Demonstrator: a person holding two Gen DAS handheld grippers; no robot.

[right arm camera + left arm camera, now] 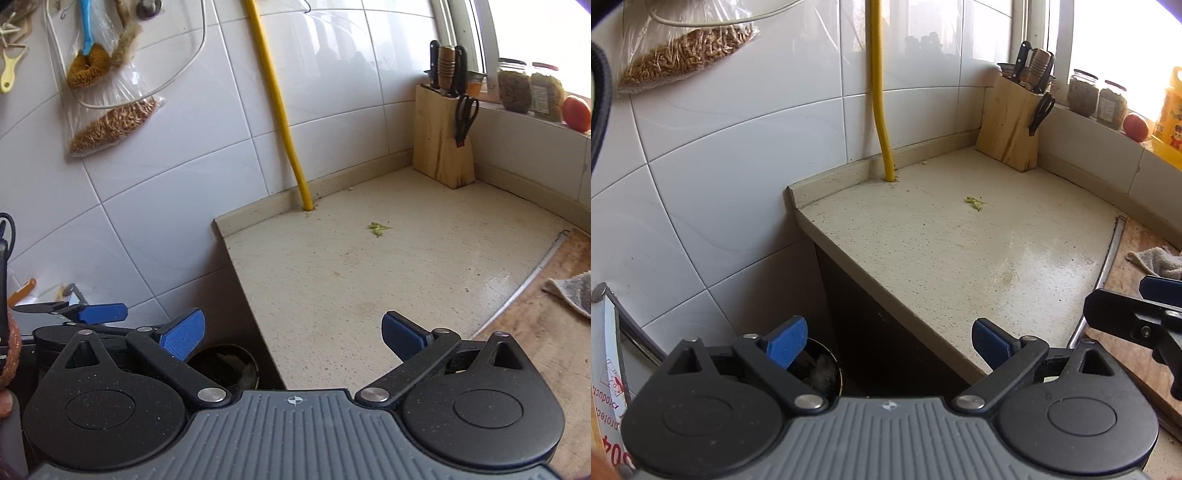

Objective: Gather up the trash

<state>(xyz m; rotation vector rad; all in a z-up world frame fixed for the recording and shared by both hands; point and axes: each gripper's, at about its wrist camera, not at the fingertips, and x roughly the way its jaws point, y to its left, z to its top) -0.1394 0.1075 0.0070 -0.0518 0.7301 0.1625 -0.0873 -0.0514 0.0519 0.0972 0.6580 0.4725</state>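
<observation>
A small green vegetable scrap [975, 202] lies alone on the speckled countertop [923, 251] toward its back edge, between the yellow pipe [881, 110] and the knife block [1010, 129] in the far corner, while the left gripper [890, 343] and right gripper [293, 334] hang over the near edge, jaws wide and empty, a trash bin [231, 365] below

- The right gripper [293, 338] fills the bottom of the view, its blue pads [183, 334] spread wide with nothing between them.
- Beyond it lies a speckled countertop [369, 295] with a small green scrap [377, 229] near the back.
- A yellow hose [284, 122] runs down the tiled wall [166, 221] to the counter.
- A wooden knife block [441, 140] stands in the corner.
- Below the counter's left edge sits a round bin [229, 365].
- The left gripper [99, 313] shows at far left.
</observation>
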